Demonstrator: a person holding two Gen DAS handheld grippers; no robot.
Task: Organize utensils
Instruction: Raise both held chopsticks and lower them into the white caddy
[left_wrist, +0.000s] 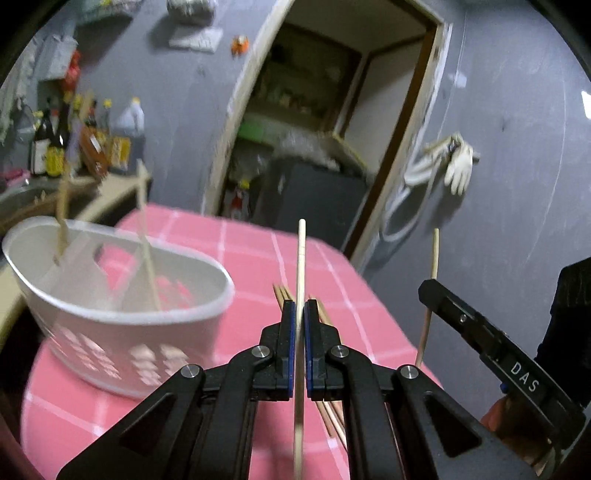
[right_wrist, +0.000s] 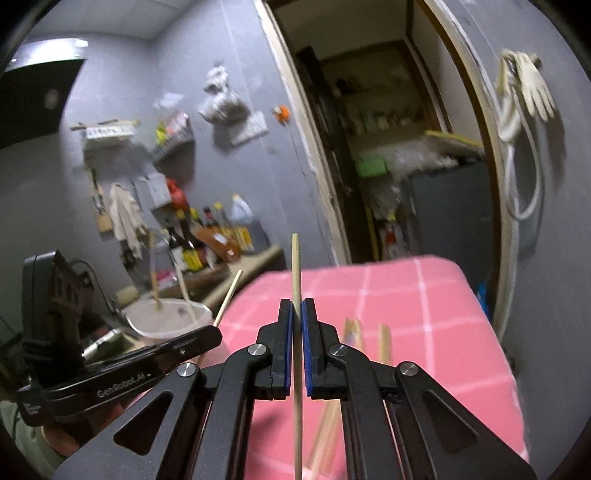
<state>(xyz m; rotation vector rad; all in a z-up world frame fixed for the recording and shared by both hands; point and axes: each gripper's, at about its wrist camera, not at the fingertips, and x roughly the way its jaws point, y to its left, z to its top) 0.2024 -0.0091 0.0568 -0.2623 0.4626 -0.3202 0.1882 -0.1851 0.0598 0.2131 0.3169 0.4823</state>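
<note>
My left gripper (left_wrist: 299, 306) is shut on a pale wooden chopstick (left_wrist: 301, 258) that sticks up and forward above the pink checked table (left_wrist: 258, 251). The right gripper (right_wrist: 297, 306) is shut on another chopstick (right_wrist: 295, 266), held upright. A white perforated basket (left_wrist: 122, 332) stands to the left of the left gripper with two chopsticks (left_wrist: 146, 251) leaning in it. More chopsticks (left_wrist: 332, 417) lie loose on the cloth under the left gripper; they also show under the right gripper as loose chopsticks (right_wrist: 354, 332). The right gripper (left_wrist: 428, 288) shows at the right of the left wrist view with its chopstick (left_wrist: 434, 258).
A counter with sauce bottles (left_wrist: 66, 147) and a sink runs along the left wall behind the basket. An open doorway (left_wrist: 325, 129) to a storeroom lies beyond the table. A glove (left_wrist: 460, 166) and hose hang on the grey wall at right. The left gripper's body (right_wrist: 110, 373) fills the lower left of the right wrist view.
</note>
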